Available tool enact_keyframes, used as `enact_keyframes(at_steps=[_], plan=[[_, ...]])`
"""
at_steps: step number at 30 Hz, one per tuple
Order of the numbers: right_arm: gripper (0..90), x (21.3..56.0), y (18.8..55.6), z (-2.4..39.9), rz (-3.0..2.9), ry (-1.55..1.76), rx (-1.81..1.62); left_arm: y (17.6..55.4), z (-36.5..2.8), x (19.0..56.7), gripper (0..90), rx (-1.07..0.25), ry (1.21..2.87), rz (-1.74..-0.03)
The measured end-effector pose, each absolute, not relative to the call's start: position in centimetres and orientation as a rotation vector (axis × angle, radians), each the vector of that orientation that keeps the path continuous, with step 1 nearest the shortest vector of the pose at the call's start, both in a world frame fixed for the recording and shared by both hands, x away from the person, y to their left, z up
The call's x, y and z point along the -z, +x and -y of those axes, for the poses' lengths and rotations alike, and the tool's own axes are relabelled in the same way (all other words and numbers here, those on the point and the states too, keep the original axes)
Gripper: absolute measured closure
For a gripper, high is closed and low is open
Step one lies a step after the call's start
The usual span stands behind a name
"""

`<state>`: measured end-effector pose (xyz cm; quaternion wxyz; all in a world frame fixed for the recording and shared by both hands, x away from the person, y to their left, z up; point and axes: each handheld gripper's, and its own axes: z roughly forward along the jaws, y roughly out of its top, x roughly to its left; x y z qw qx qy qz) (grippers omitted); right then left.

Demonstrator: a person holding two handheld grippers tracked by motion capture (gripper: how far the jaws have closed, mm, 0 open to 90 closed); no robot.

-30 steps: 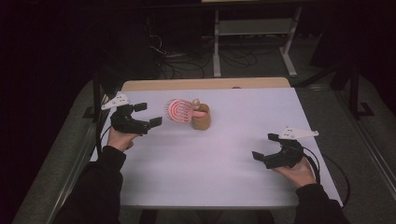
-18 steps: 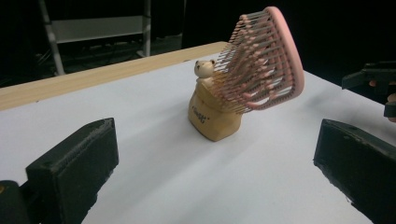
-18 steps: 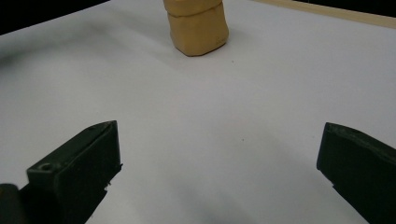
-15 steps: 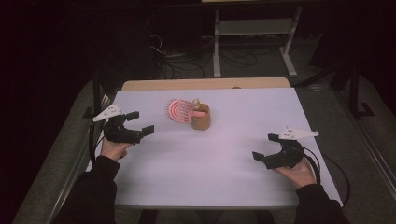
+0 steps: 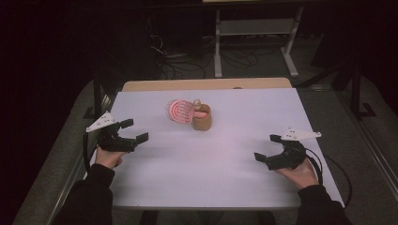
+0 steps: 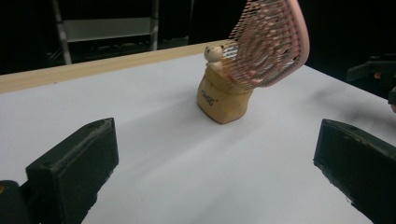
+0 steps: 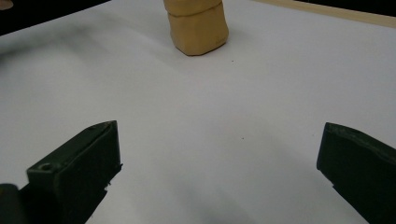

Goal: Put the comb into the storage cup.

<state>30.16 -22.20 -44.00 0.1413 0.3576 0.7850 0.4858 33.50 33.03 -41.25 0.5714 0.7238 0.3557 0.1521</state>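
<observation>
A tan holder (image 5: 202,120) (image 6: 223,100) (image 7: 198,25) with a small bear figure (image 6: 214,54) stands upright at the back middle of the white table (image 5: 225,159). A pink hairbrush (image 5: 180,111) (image 6: 268,44) sticks out of it, its bristled head leaning to the left in the high view. My left gripper (image 5: 134,130) (image 6: 215,168) is open near the table's left edge, well apart from the holder, nothing between its jaws. My right gripper (image 5: 267,147) (image 7: 219,172) is open at the right front, empty, its jaws pointing toward the holder.
A strip of bare wood (image 5: 206,84) runs along the table's far edge. Behind it, in the dark, stand a metal frame (image 5: 253,33) and cables on the floor. A cable (image 5: 335,171) trails from the right gripper past the table's right edge.
My left gripper has drawn back from beside the hairbrush, toward the table's left front. The right gripper has stayed put.
</observation>
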Motion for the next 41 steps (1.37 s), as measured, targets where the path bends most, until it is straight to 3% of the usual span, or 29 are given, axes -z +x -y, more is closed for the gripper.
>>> enact_keyframes(at_steps=[25, 41], plan=[[0.0, 44.9, 29.6, 23.4, -2.260, 1.075, -1.390, 30.2, -38.0, 45.5, 0.0, -0.474, 1.598, -0.931], [0.0, 45.5, 28.9, 25.0, -2.229, 1.119, -1.386, 29.3, -38.3, 46.7, 0.0, -0.488, 1.642, -0.938]])
